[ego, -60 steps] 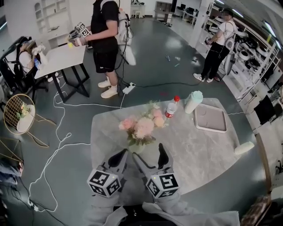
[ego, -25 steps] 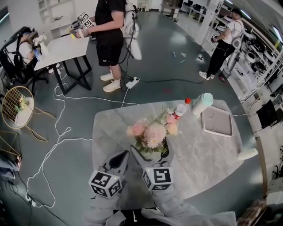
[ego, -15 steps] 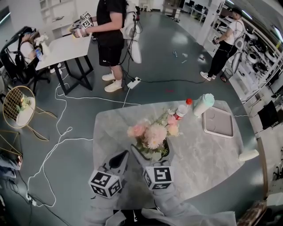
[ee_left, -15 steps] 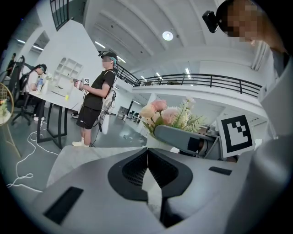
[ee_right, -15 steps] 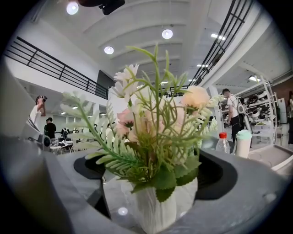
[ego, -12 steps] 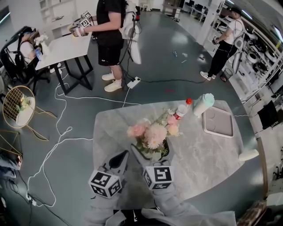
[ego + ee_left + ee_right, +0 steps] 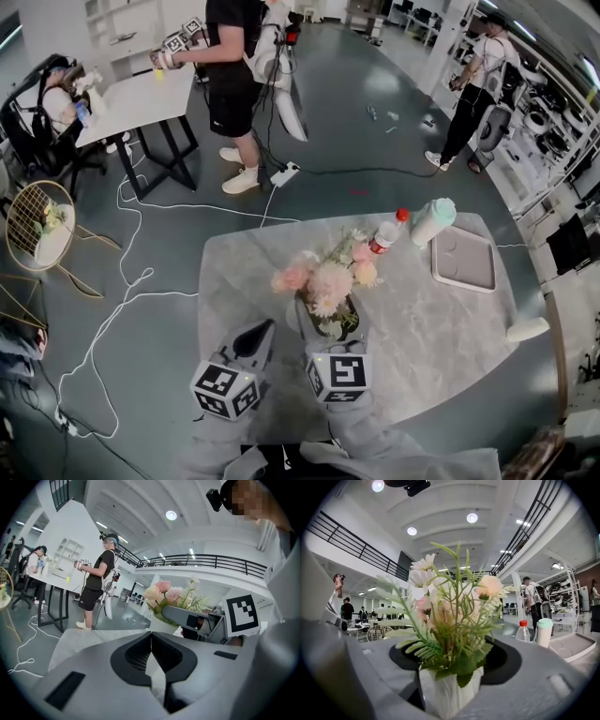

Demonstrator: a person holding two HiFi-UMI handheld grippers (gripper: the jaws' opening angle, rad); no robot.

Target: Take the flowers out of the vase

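One vase [image 7: 449,692] gripped by just-closing right hand-held gripper [image 7: 330,319]; left hand-held gripper [image 7: 263,329] closed; bottle [image 7: 384,235], tray [image 7: 462,261] beyond flowers [image 7: 323,277]

A grey floor [image 7: 375,112] carries white cables [image 7: 122,309], a white desk [image 7: 131,98] and shelves [image 7: 562,94].

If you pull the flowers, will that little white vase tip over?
Probably it would on its own: the vase looks small and the flowers stand tall and wide above it, so it seems top-heavy. The right gripper, whose jaws have just been closing with the vase between them, likely steadies it. The flowers look thin-stemmed and bendy.
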